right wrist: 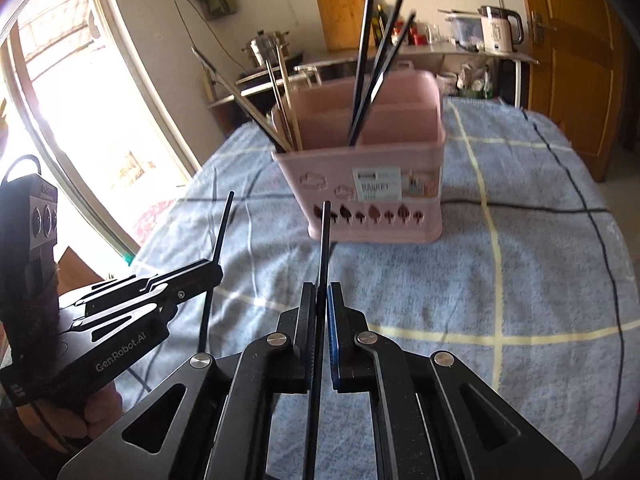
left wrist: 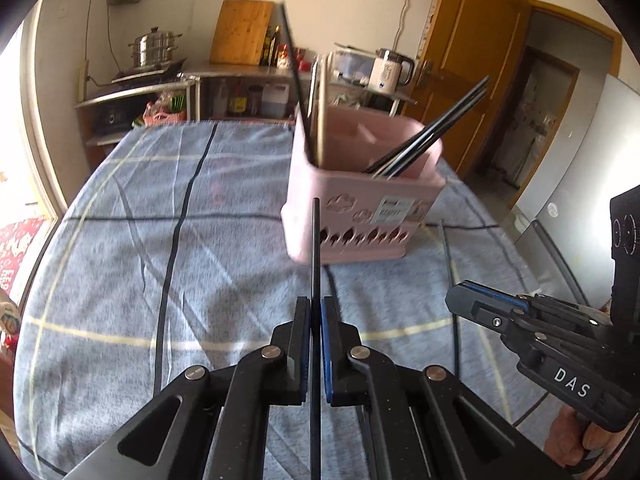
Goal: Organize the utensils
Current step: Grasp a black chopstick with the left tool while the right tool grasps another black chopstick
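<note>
A pink utensil basket stands on the blue checked cloth, with black chopsticks and pale wooden chopsticks leaning in its compartments. My left gripper is shut on a black chopstick that points at the basket. It shows at the left of the right wrist view with its chopstick. My right gripper is shut on another black chopstick, short of the basket. It shows at the right of the left wrist view.
The table is covered with a blue cloth. Behind it stand a shelf with a steel pot, a wooden cutting board and a kettle. A wooden door is at right.
</note>
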